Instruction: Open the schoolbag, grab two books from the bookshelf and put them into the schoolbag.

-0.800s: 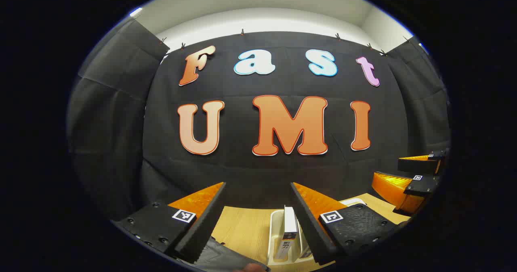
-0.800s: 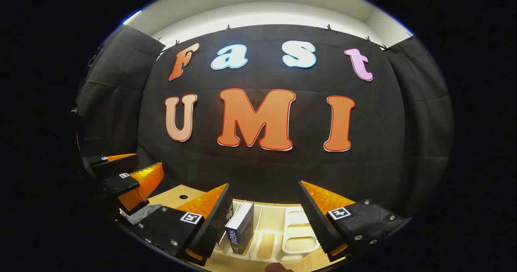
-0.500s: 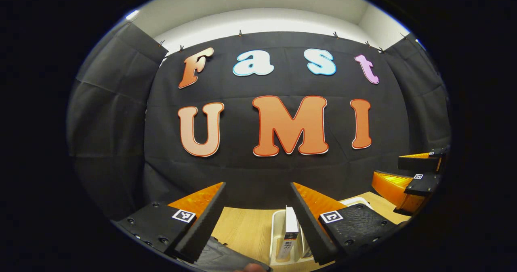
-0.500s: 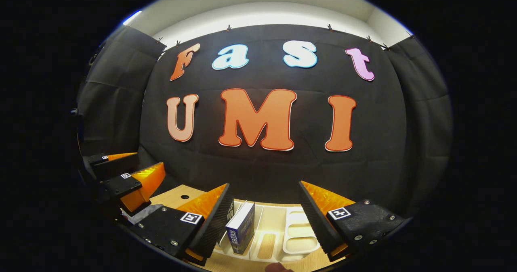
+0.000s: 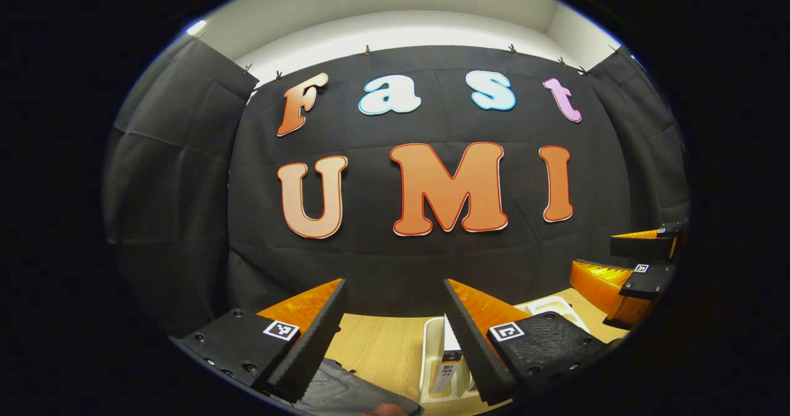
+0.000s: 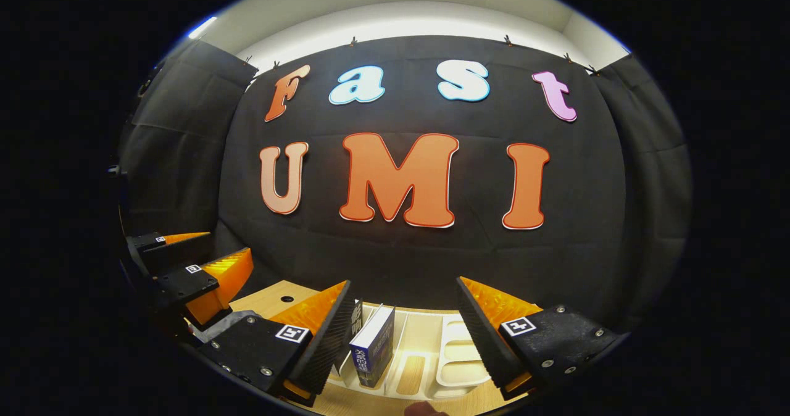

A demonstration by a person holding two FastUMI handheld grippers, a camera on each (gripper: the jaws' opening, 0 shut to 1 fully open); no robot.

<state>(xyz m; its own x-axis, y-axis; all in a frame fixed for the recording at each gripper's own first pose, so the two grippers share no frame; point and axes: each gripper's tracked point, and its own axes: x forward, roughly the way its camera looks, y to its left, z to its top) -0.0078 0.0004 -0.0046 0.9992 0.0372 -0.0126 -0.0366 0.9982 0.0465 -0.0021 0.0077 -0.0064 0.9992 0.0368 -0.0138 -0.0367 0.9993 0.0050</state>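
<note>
In the left gripper view my left gripper (image 5: 392,292) stands open with nothing between its fingers. Low ahead, a white book rack (image 5: 430,354) holds an upright book (image 5: 449,366), partly hidden by my right-hand finger. A dark schoolbag (image 5: 345,391) lies under the gripper at the bottom edge. In the right gripper view my right gripper (image 6: 404,289) is open and empty above the rack (image 6: 457,357). A blue book (image 6: 373,348) leans in the rack, and a second book (image 6: 356,320) peeks out behind the left finger. The bag's edge (image 6: 219,326) shows at lower left.
The rack stands on a light wooden table (image 5: 376,348) that has a small hole (image 6: 287,299) in its top. Each gripper sees the other, open: the right gripper (image 5: 595,257) and the left gripper (image 6: 227,246). The black cloth wall rises close behind the table.
Both views have drifted slightly, so the rack and books sit a little farther right in each. Both grippers stay open and empty.
</note>
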